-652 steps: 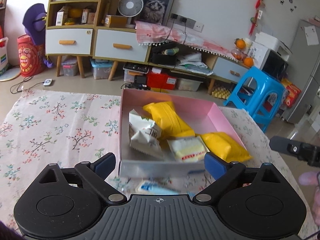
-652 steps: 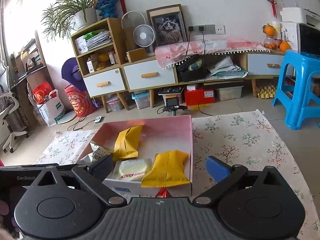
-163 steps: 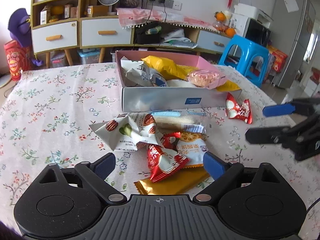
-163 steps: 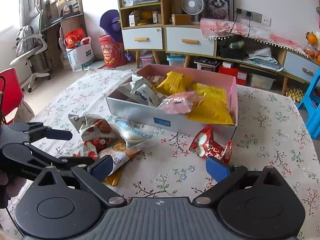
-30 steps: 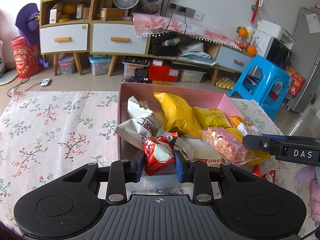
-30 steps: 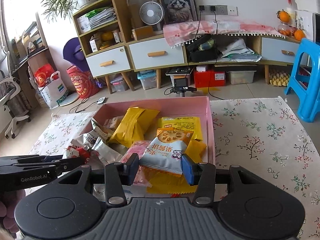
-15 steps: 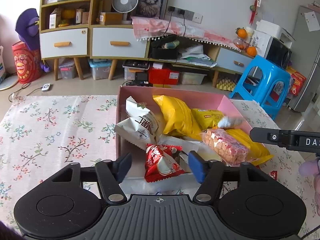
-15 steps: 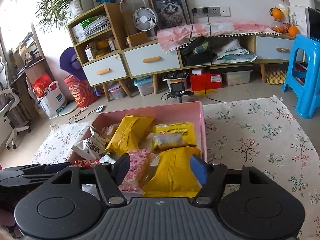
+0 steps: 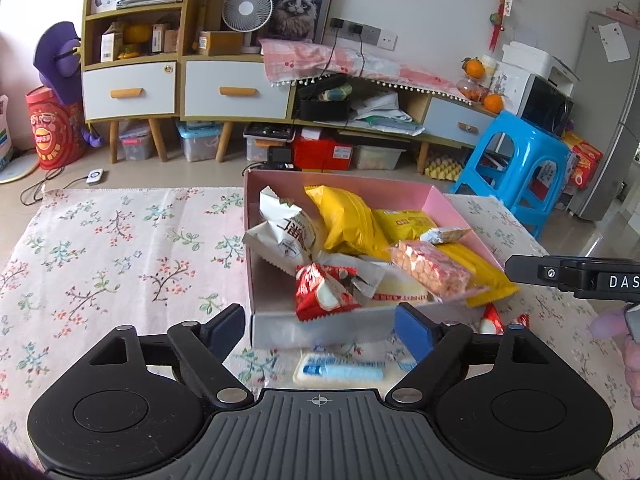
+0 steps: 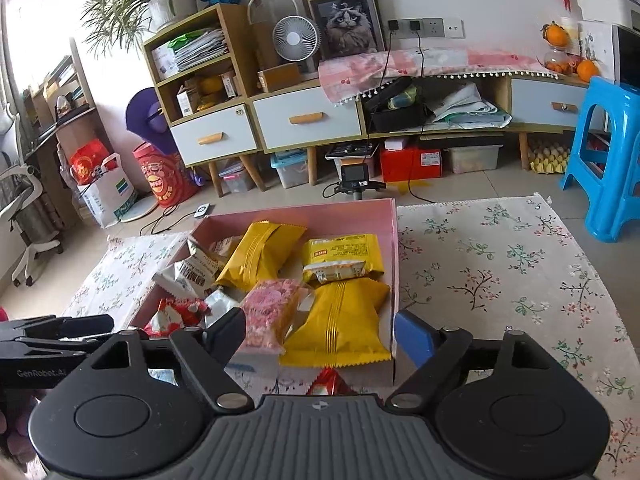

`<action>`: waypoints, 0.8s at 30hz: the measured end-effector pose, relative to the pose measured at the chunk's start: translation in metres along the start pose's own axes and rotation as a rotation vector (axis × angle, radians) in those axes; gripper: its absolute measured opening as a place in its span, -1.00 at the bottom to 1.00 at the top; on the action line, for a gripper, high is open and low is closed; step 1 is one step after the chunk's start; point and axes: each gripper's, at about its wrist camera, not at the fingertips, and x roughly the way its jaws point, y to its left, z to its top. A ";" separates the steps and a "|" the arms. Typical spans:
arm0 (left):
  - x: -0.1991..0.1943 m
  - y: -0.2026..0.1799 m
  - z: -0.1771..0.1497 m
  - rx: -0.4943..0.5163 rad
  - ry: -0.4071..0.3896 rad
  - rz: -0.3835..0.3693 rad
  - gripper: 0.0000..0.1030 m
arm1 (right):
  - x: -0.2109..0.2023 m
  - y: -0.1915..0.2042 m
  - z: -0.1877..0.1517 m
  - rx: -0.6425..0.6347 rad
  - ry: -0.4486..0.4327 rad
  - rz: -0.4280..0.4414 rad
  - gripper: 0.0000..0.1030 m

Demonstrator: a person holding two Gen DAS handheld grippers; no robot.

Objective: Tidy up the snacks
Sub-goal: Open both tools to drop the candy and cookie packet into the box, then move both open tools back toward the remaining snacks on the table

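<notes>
Both tools, left tool (image 9: 318,326) and right tool (image 10: 318,334), were spreading apart, empty (red packet (image 9: 324,294) lay in the pink box (image 9: 340,184)), freeing them for leftover snacks.

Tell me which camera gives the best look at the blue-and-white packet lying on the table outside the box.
Left wrist view: the blue-and-white packet lies flat on the tablecloth in front of the pink box, nearly whole. In the right wrist view, the black grippers hide almost all of it.

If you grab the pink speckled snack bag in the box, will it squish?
Probably. The pink speckled snack bag looks like thin, puffy plastic, so it should crinkle and feel light. It lies atop the yellow packets, so a push would likely slide it.
</notes>
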 end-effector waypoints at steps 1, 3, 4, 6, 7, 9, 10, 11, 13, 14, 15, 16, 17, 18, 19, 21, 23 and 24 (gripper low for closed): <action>-0.003 0.000 -0.002 0.000 0.000 -0.001 0.68 | -0.002 0.001 -0.001 -0.006 0.001 0.000 0.45; -0.009 0.000 -0.007 0.002 0.004 -0.002 0.70 | -0.006 0.001 -0.003 -0.015 0.002 -0.001 0.52; -0.011 0.000 -0.009 0.003 0.007 -0.002 0.72 | -0.008 0.001 -0.005 -0.020 0.003 -0.001 0.53; -0.015 -0.001 -0.013 0.007 0.009 -0.004 0.75 | -0.012 0.002 -0.008 -0.028 0.005 -0.002 0.58; -0.017 -0.001 -0.015 0.013 0.010 -0.007 0.77 | -0.014 0.002 -0.009 -0.030 0.006 -0.003 0.60; -0.021 -0.002 -0.021 0.031 0.012 -0.012 0.79 | -0.017 0.003 -0.012 -0.038 0.009 -0.005 0.61; -0.023 -0.003 -0.024 0.042 0.014 -0.016 0.79 | -0.019 0.004 -0.014 -0.042 0.011 -0.005 0.61; -0.025 -0.004 -0.027 0.052 0.016 -0.020 0.79 | -0.021 0.005 -0.016 -0.046 0.014 -0.006 0.63; -0.029 -0.006 -0.032 0.067 0.022 -0.035 0.79 | -0.023 0.005 -0.018 -0.052 0.017 -0.008 0.66; -0.031 -0.007 -0.035 0.073 0.024 -0.045 0.79 | -0.025 0.005 -0.020 -0.057 0.020 -0.008 0.67; -0.033 -0.008 -0.039 0.079 0.026 -0.055 0.79 | -0.027 0.005 -0.023 -0.062 0.023 -0.009 0.68; -0.034 -0.009 -0.042 0.088 0.030 -0.063 0.79 | -0.028 0.005 -0.025 -0.069 0.026 -0.010 0.68; -0.036 -0.010 -0.045 0.097 0.034 -0.071 0.79 | -0.030 0.006 -0.027 -0.077 0.029 -0.012 0.68; -0.038 -0.012 -0.049 0.105 0.038 -0.079 0.79 | -0.031 0.006 -0.029 -0.084 0.031 -0.014 0.69; -0.039 -0.013 -0.052 0.114 0.043 -0.087 0.79 | -0.032 0.006 -0.031 -0.092 0.033 -0.017 0.69; -0.042 -0.016 -0.059 0.132 0.053 -0.106 0.79 | -0.035 0.006 -0.036 -0.097 0.037 -0.022 0.69; -0.044 -0.018 -0.066 0.157 0.063 -0.126 0.79 | -0.036 0.005 -0.041 -0.099 0.043 -0.027 0.69; -0.045 -0.019 -0.068 0.169 0.066 -0.134 0.79 | -0.037 0.005 -0.044 -0.100 0.047 -0.030 0.70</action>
